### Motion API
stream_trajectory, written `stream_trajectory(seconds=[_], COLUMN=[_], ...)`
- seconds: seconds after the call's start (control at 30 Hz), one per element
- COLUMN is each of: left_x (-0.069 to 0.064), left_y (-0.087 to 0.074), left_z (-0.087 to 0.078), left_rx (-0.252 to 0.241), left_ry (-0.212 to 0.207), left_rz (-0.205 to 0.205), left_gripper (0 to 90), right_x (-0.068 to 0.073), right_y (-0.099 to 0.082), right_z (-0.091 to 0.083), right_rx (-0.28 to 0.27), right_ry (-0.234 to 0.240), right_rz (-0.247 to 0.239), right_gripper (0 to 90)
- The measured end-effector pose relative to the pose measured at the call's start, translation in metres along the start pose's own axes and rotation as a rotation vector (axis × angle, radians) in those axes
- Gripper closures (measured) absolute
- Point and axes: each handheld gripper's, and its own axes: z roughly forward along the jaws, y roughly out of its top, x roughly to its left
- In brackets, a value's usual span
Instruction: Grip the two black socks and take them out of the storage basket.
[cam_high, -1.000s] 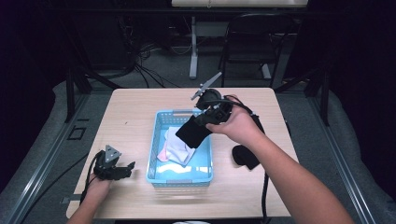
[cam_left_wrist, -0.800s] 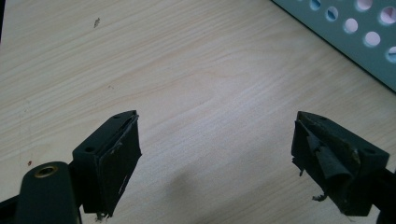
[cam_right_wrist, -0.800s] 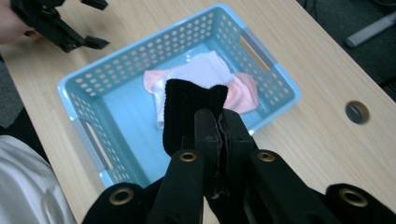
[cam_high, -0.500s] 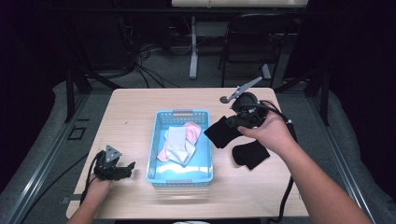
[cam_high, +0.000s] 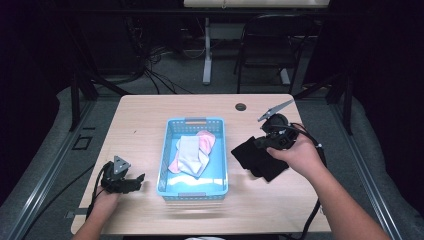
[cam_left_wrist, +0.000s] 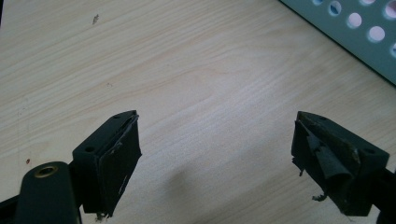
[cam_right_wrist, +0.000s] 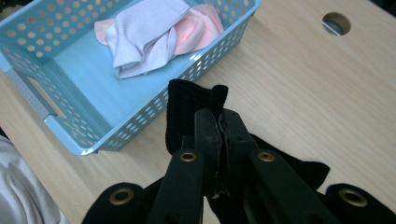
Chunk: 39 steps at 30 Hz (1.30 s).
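Socks sit at the centre of this tabletop scene, some in a basket and some out. At the left, the person's left hand (cam_high: 102, 199) rests on the wooden table (cam_high: 145, 120) near its front edge, holding the left gripper (cam_high: 131, 182), whose jaws stand wide apart over bare wood with nothing between them. Just to its right lies a light blue perforated basket (cam_high: 167, 150) holding a white sock (cam_high: 190, 152) folded over a pink sock (cam_high: 207, 139). Right of the basket, dark socks lie on the table; the right gripper (cam_right_wrist: 218, 126), held in the right hand (cam_high: 300, 155), has its jaws closed tight on a black sock (cam_right_wrist: 187, 105), pinching a fold of the fabric beside the basket's right wall. A small round hole (cam_high: 241, 106) marks the tabletop near the far edge.
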Motion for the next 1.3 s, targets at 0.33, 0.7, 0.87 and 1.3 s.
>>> stream_trajectory(seconds=[0.33, 0.7, 0.87, 1.3], left_x=[0.000, 0.000, 0.000, 0.002], left_y=[0.000, -0.001, -0.001, -0.001], left_z=[0.000, 0.001, 0.001, 0.002], left_rx=[0.003, 0.006, 0.008, 0.010], left_ry=[0.000, 0.001, 0.001, 0.005], left_rz=[0.005, 0.001, 0.003, -0.012], left_gripper=[15.6, 15.5, 15.5, 15.5], right_x=[-0.008, -0.049, -0.069, -0.092], right_y=[-0.019, -0.041, -0.054, -0.075], right_z=[0.029, 0.059, 0.070, 0.086], right_rx=[0.044, 0.097, 0.111, 0.116], right_ry=[0.010, -0.057, -0.065, -0.052], right_rz=[0.050, 0.153, 0.223, 0.327], right_gripper=[87.0, 86.9, 86.8, 78.9])
